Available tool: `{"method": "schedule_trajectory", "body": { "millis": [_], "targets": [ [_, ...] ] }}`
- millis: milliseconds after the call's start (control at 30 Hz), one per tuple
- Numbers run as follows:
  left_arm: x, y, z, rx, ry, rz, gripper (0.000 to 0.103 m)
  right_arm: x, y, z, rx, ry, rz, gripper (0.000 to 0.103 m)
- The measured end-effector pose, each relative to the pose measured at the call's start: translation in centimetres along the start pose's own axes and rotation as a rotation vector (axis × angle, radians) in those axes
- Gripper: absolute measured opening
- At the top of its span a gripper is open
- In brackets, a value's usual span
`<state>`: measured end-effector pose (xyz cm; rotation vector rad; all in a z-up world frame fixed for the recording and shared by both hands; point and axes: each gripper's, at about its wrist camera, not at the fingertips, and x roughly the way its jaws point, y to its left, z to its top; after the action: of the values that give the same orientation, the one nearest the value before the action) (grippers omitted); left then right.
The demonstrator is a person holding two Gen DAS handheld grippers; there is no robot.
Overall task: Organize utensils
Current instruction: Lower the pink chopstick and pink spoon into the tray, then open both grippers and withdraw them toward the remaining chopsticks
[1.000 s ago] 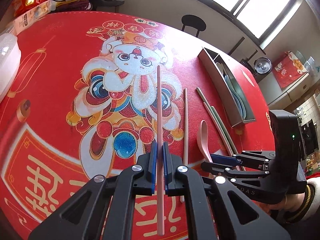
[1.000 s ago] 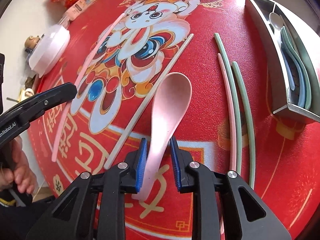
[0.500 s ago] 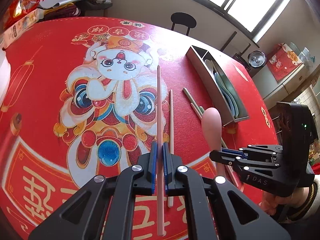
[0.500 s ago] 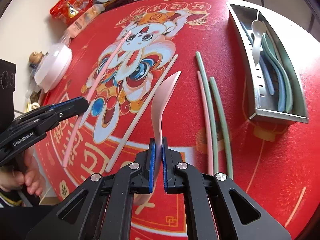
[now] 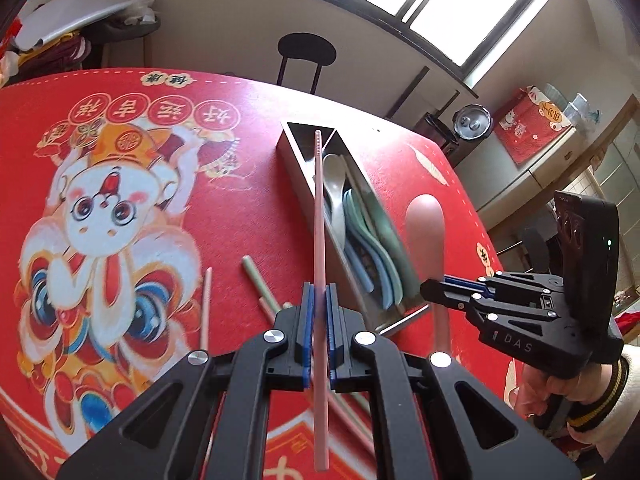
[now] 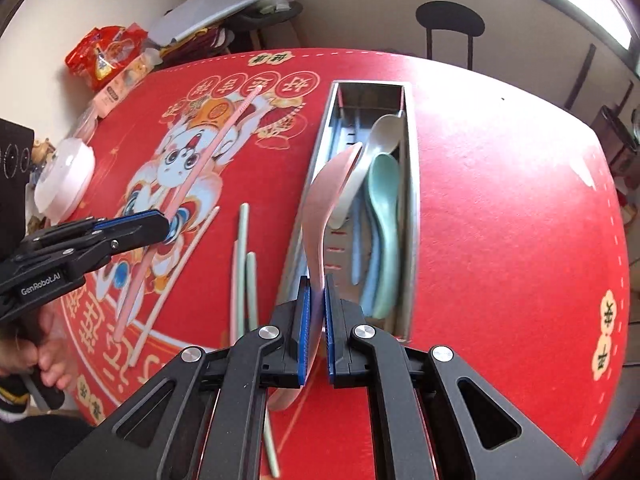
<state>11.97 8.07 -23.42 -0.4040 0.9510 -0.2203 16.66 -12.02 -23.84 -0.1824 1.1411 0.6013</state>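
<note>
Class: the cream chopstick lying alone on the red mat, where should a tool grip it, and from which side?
Grip the cream chopstick near mid-length, from above, tool fingers straddling its width. It lies flat, thin and straight, with bare mat on both sides.

pink chopstick (image 5: 319, 216), pink spoon (image 6: 320, 208), both lifted

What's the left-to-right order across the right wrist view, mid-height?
White lidded container → left gripper shut on pink chopstick → loose chopsticks on the mat → pink spoon → metal tray → bare red mat.
</note>
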Motion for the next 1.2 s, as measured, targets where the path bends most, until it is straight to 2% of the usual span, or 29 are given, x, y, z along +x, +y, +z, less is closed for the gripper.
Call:
{"method": "schedule_trajectory", "body": {
  "millis": [133, 300, 600, 833, 1033, 1067, 1200],
  "targets": [
    [3.0, -1.8, 2.7, -0.054, 0.001, -0.032, 0.006, 0.8, -2.1, 1.8, -0.020, 0.013, -0.019, 0.006],
    [6.7, -3.0, 5.2, -0.105, 0.022, -0.031, 0.006, 2.4, -2.7, 3.9, -0.082, 0.050, -0.034, 0.006],
    [11.0, -2.5, 6.4, -0.167, 0.071, -0.003, 0.006, 5.3, -3.2, 5.6, -0.140, 0.128, -0.055, 0.006],
    [12.6, -1.7, 6.5, -0.184, 0.119, -0.007, 0.007, 6.5, -3.6, 5.9, -0.110, 0.157, -0.067, 0.008],
    [9.9, -1.6, 7.4, -0.148, 0.068, -0.008, 0.009, 4.9, -4.0, 5.5, -0.030, 0.119, -0.065, 0.008],
    [9.1, -1.5, 7.5, -0.136, 0.054, -0.001, 0.012, 4.3, -4.0, 5.3, -0.016, 0.107, -0.055, 0.008],
    [5.5, -0.8, 7.4, -0.081, 0.004, 0.025, 0.037, 1.9, -3.8, 3.8, 0.060, 0.043, 0.003, 0.008]
  ]
}}
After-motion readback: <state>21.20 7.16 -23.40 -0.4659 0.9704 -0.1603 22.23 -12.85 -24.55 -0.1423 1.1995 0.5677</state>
